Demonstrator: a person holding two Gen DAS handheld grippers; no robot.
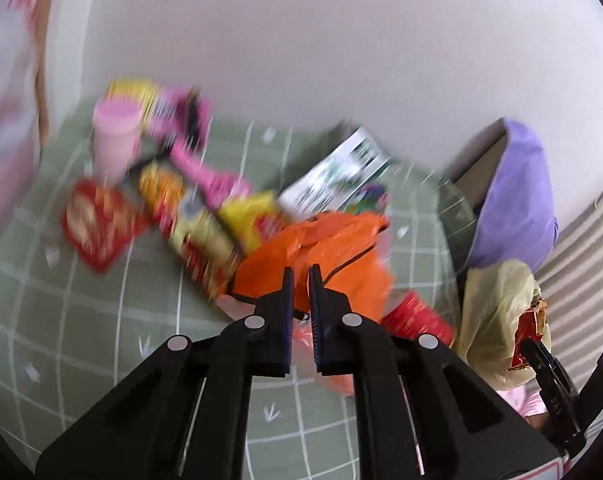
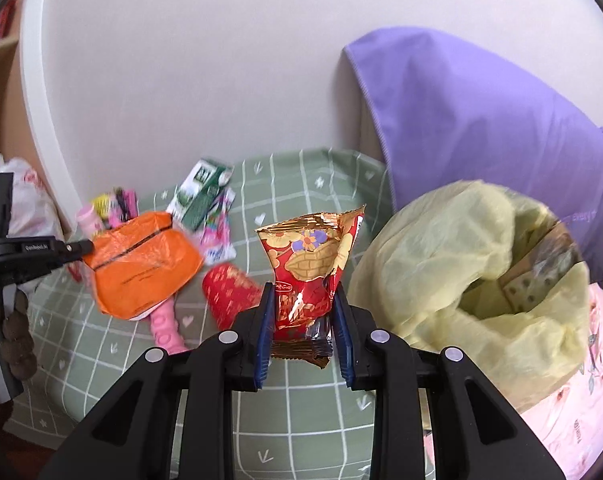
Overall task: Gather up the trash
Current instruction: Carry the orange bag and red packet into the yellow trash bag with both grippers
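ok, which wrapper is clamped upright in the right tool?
The red-and-gold peanut snack bag, standing between the right tool pads; the other wrappers aren't in that tool.

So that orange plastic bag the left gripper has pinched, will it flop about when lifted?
Probably. The orange bag looks thin and creased, so it should sag from the left gripper. It looks nearly flat, so likely light. Its glossy film might slip.

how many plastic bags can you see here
3. An orange bag lies on the green checked cloth, pinched by the left claw; a yellow bag stands open at right; a white bag sits far left. Others may be hidden.
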